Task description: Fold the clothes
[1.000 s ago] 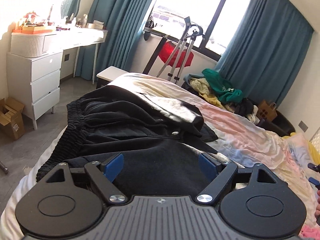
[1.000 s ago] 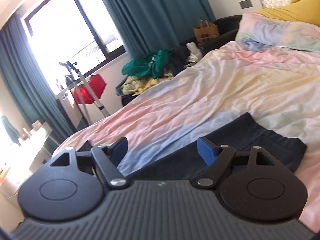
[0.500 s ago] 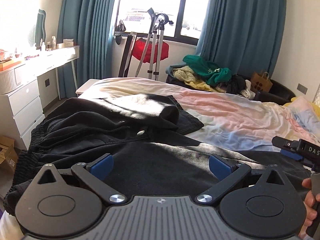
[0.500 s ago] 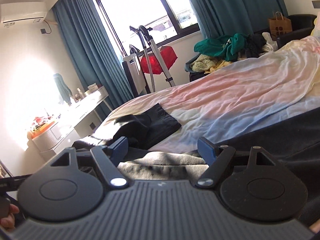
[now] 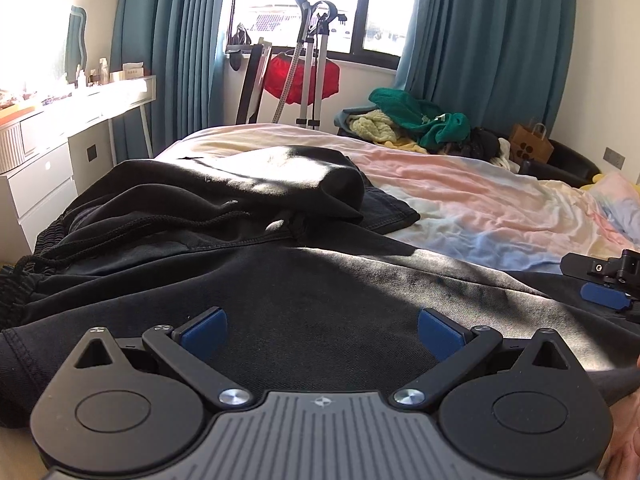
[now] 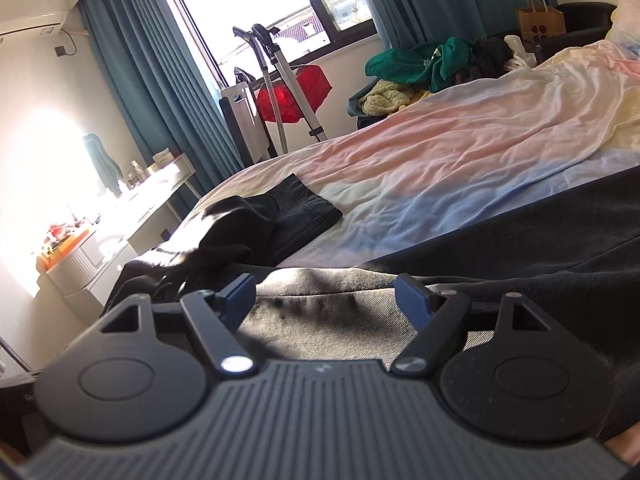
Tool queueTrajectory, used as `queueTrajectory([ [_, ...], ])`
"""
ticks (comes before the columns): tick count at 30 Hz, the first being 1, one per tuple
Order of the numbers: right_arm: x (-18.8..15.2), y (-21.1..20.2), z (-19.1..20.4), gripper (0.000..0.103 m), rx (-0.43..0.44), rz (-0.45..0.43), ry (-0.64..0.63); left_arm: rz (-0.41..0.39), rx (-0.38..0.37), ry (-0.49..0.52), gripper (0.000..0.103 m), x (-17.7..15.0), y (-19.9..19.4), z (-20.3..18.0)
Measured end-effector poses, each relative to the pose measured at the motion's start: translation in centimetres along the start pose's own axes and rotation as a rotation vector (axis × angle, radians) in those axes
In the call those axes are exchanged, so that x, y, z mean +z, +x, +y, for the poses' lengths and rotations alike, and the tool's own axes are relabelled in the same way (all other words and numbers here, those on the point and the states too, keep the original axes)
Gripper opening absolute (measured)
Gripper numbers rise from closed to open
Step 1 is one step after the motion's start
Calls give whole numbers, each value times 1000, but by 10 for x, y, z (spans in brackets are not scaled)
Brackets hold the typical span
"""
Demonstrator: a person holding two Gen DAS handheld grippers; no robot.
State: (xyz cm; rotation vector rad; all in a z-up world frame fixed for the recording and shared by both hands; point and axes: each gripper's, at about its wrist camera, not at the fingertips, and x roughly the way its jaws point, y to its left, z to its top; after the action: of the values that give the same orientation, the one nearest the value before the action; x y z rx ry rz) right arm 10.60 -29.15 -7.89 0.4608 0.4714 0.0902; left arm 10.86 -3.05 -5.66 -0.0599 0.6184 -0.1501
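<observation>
Black trousers (image 5: 320, 280) lie across the near part of the bed (image 5: 480, 200), spread flat under both grippers, with an elastic waistband and drawcord bunched at the near left (image 5: 24, 280). Far end of the fabric is heaped into a dark mound (image 5: 288, 176), with a hemmed leg end (image 5: 388, 208) poking out onto the pastel sheet. Left gripper (image 5: 322, 330): jaws wide apart, blue pads (image 5: 204, 328) low over the cloth, nothing between them. Right gripper (image 6: 326, 296): also spread wide, pads (image 6: 412, 300) just above a sunlit patch of the same fabric, nothing held; can't tell if either tool touches the cloth. In the left wrist view the right gripper's tip shows at the right edge, near the garment's right side. Far background: teal curtains (image 5: 480, 40), red item on a stand (image 5: 304, 76) by the window, pile of green and yellow clothes (image 5: 416, 120) on a dark seat, brown paper bag (image 5: 532, 144). White dresser (image 5: 44, 176) on the left.
</observation>
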Motion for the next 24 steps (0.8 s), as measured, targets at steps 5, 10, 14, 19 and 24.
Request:
queueTrajectory([
  [5, 0, 11, 4, 79, 2, 20, -7, -13, 20, 1, 103, -4, -5, -1],
  [10, 14, 39, 13, 79, 24, 88, 5, 17, 24, -53, 103, -5, -4, 10],
  [14, 24, 74, 20, 71, 57, 136, 60, 37, 8, -52, 103, -8, -2, 9],
  [19, 33, 144, 19, 70, 77, 190, 234, 63, -31, -50, 103, -11, 12, 11],
  [24, 30, 220, 6, 70, 17, 236, 425, 69, -25, -73, 103, -20, 25, 21],
])
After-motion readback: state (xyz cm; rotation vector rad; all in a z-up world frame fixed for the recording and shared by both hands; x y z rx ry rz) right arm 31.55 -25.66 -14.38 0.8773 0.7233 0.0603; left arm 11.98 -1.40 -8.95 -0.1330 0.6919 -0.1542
